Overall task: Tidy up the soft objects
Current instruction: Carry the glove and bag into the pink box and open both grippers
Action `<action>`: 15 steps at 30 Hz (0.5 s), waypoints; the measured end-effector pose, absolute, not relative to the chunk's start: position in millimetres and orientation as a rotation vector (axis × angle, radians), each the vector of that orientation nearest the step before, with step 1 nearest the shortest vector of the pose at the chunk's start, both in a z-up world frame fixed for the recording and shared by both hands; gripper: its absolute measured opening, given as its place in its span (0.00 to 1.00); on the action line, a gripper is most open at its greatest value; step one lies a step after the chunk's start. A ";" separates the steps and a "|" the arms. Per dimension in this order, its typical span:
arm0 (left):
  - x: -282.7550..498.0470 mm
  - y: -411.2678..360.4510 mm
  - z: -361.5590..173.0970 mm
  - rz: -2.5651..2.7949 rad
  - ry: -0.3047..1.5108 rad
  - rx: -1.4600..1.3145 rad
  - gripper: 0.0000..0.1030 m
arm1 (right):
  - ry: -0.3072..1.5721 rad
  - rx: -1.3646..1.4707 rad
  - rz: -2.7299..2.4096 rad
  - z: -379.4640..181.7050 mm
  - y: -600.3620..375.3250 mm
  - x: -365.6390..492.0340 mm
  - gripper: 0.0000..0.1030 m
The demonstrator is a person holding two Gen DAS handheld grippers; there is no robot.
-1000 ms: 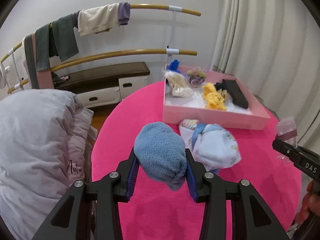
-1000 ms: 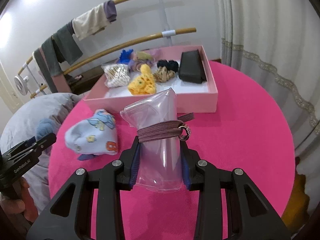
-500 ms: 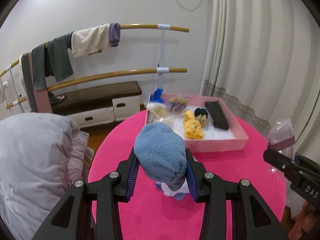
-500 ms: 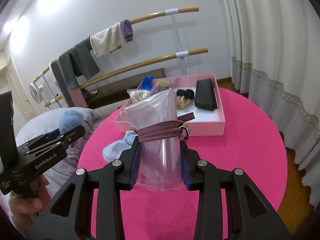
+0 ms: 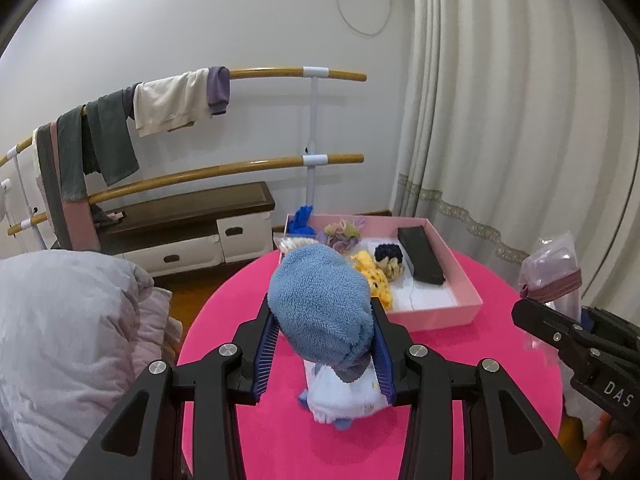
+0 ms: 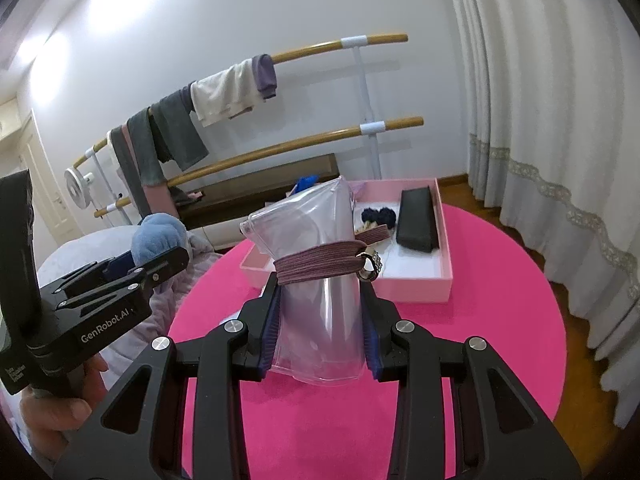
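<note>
My left gripper (image 5: 322, 350) is shut on a fluffy blue towel roll (image 5: 320, 304), held well above the round pink table (image 5: 460, 360). Below it on the table lies a pale printed cloth bundle (image 5: 340, 396). My right gripper (image 6: 320, 332) is shut on a clear plastic pouch (image 6: 316, 272) bound with a mauve elastic band (image 6: 320, 266) that has a metal ring. The pink tray (image 6: 416, 286) at the table's far side holds scrunchies, a yellow knitted piece (image 5: 376, 276) and a black case (image 6: 418, 220). Each gripper shows at the edge of the other's view.
A grey padded quilt (image 5: 60, 336) lies left of the table. Behind stand wooden barre rails (image 5: 240, 168) draped with clothes, a low dark bench with white drawers (image 5: 192, 232), and cream curtains (image 5: 520, 120) on the right. A hand (image 6: 52, 408) grips the left tool.
Both grippers have risen with their loads, so the table and tray look smaller and lower. The printed bundle now sits right under the blue towel in the left wrist view.
</note>
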State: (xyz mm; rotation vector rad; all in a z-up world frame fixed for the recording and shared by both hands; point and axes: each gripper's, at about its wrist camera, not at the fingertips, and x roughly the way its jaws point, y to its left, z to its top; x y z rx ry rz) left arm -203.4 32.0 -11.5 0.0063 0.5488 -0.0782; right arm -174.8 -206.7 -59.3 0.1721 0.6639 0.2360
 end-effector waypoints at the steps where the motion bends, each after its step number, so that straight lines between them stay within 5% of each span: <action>1: -198.2 31.8 -10.4 -0.078 0.545 0.005 0.38 | 0.662 0.169 0.236 -57.6 -207.1 -169.6 0.32; 15: -50.4 24.6 -10.8 -0.085 0.584 0.006 0.39 | 0.733 0.165 0.218 -68.2 -217.0 -45.4 0.32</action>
